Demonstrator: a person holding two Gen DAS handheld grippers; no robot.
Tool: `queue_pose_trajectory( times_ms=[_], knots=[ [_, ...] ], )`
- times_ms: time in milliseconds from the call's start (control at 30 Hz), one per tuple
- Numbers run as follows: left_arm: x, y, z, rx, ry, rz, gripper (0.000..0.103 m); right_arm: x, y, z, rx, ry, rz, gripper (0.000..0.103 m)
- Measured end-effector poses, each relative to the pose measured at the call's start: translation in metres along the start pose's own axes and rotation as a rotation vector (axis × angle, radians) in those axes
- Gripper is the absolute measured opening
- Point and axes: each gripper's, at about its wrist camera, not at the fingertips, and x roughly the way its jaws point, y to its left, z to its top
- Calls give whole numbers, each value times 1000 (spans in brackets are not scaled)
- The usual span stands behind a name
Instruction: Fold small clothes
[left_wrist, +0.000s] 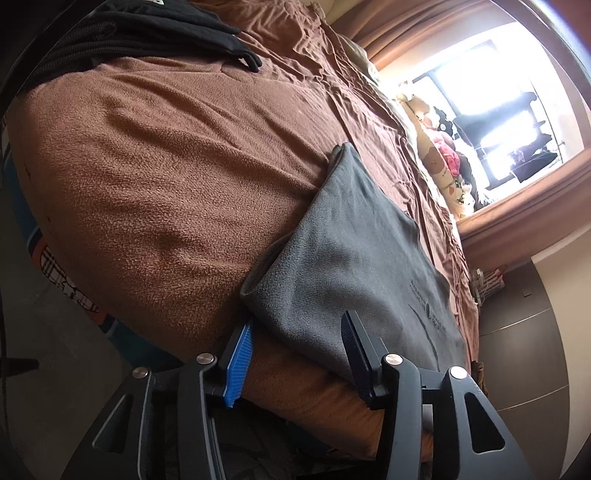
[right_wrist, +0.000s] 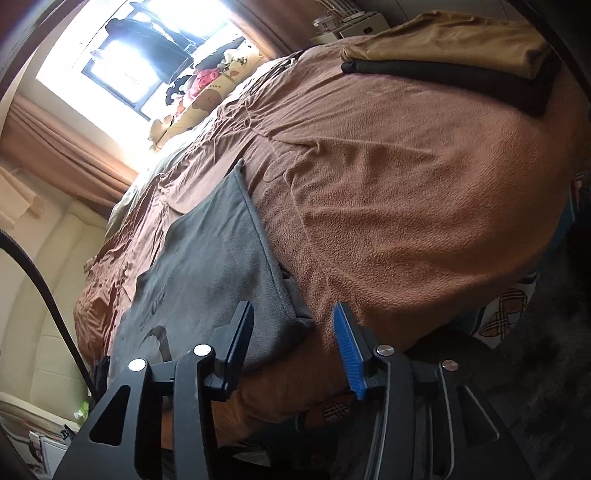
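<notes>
A grey folded garment (left_wrist: 354, 236) with a small dark print lies flat on the brown fleece blanket (left_wrist: 166, 177) near the bed's front edge. In the left wrist view my left gripper (left_wrist: 298, 325) stands open over the garment's near edge. Its blue pad (left_wrist: 238, 362) sits beside the folded corner and its dark pad (left_wrist: 354, 347) is over the cloth. In the right wrist view the same garment (right_wrist: 214, 258) lies to the left. My right gripper (right_wrist: 291, 308) is open, with the garment's other near corner between its fingers, unpinched.
A heap of black clothes (left_wrist: 147, 29) lies at the blanket's far left. A tan folded garment (right_wrist: 443, 40) rests on a black one (right_wrist: 480, 85) at the far right. Pillows and soft toys (right_wrist: 207, 96) line the window side. A black cable (right_wrist: 37, 273) hangs on the left.
</notes>
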Motion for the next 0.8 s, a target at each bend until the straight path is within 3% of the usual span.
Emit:
queue_pose_trajectory(
  times_ms=[233,367,633,800],
  knots=[
    [3,0,-6,11,23,-39,53,-42,48,-11,-175,-141,-43,44],
    [2,1,-7,31,24,-88,64,-48,88,-26,-286,-167,-21,44],
    [4,7,-8,13,31,-151,66,-17,145,-69,-412,-45,67,43],
    [2,12,-2,10,2,-161,65,6,181,-93,-502,35,61,35]
  ],
)
